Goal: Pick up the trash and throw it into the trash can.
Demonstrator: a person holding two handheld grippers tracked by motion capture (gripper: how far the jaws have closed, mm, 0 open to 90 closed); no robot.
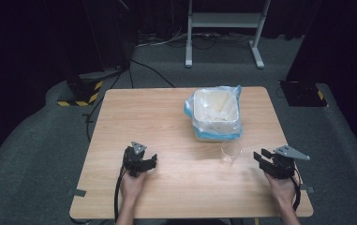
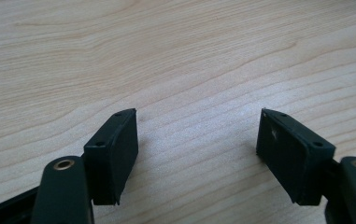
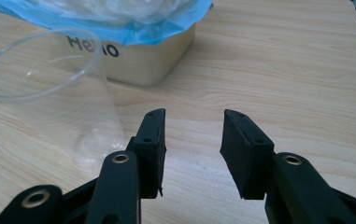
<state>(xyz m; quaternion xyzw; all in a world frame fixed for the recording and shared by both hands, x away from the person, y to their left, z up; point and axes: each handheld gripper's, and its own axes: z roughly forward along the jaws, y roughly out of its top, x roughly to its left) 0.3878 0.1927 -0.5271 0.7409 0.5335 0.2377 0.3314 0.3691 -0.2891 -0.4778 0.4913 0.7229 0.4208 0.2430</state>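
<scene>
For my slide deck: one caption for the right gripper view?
Open right gripper above the wooden table, nothing between its fingers, beside a clear plastic cup and a bag-lined bin.

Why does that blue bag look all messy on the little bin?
The blue-edged bag is crumpled and hangs unevenly over the rim of the cream bin. Otherwise nothing stands out: the clear cup stands upright on the table, with no spill.

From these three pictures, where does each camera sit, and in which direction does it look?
High view: above the person's side, looking forward and down at the table; both forearms, left gripper, right gripper.
Left gripper view: rides that gripper, facing bare wood; open jaws.
Right gripper view: rides that gripper, facing the clear cup and bin.
Shared by high and right gripper views: cup, bin.
</scene>
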